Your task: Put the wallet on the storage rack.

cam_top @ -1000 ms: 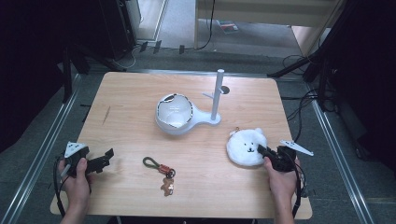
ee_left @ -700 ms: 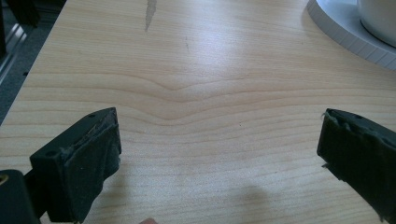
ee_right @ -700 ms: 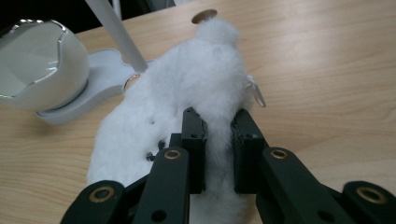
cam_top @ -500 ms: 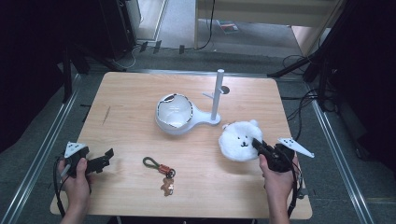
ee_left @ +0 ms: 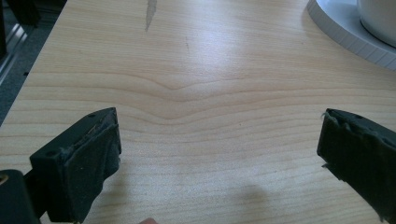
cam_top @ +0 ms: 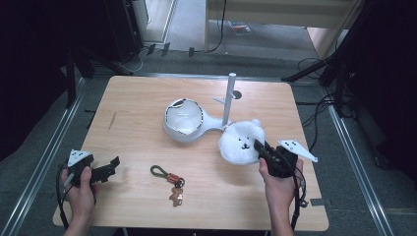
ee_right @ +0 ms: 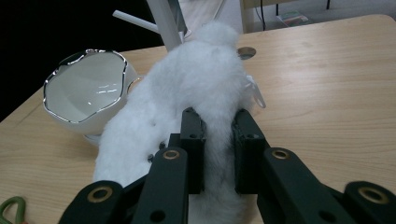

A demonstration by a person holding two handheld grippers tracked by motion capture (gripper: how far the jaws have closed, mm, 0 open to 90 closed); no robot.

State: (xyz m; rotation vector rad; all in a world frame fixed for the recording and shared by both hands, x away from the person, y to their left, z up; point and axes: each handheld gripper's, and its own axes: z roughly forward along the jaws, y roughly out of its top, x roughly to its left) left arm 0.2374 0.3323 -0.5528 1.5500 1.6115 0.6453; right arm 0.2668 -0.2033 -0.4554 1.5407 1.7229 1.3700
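Note:
A fluffy white plush animal (cam_top: 241, 142) with a small face hangs lifted above the wooden table (cam_top: 137, 137), beside the white stand. My right gripper (cam_top: 263, 150) is shut on its edge; in the right gripper view the plush animal (ee_right: 187, 98) is pinched between the two black jaws of the right gripper (ee_right: 218, 154). At the table's front left, my left gripper (cam_top: 110, 167) rests low over the wood with jaws wide apart; the left gripper (ee_left: 219, 149) has only bare wood between its pads.
A white egg-shaped bowl (cam_top: 183, 118) with a jagged rim sits on a white base with an upright post (cam_top: 229, 98). A keychain (cam_top: 169, 179) with a green loop and small charm lies at the front centre. Black stands and cables surround the table.
My right gripper has lifted the plush off the table and carried it up and left toward the white stand. The left gripper has stayed put.

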